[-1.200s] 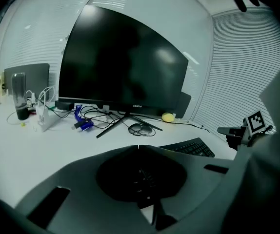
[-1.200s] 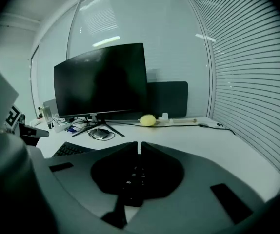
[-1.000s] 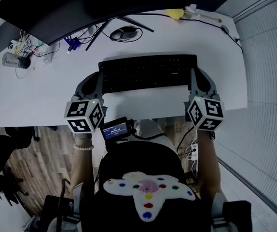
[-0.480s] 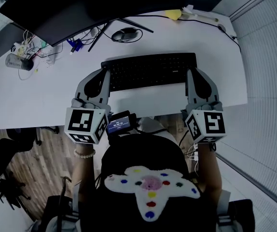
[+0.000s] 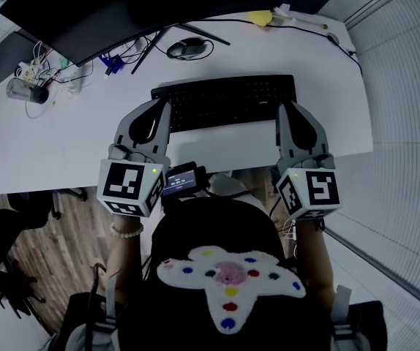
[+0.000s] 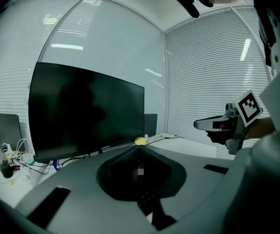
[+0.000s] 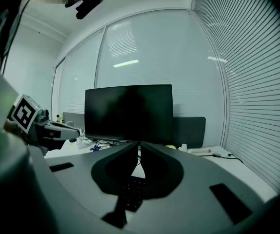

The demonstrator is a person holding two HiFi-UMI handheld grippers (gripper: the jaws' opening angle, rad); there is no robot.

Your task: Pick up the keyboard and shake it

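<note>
Approach step: left tongs (image 5: 164, 108) and right tongs (image 5: 282, 109), both closed and empty, sit at the ends of the black rectangular keyboard (image 5: 225, 99).
Next, likely: open, clamp each end, lift off the white tabletop (image 5: 64, 141).

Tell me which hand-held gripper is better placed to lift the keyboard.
Right, narrowly. The right hand-held gripper lies over the right end of the keyboard, keys plain below its shut jaws. The left hand-held gripper sits at the left corner, also shut. Likely both are needed.
</note>
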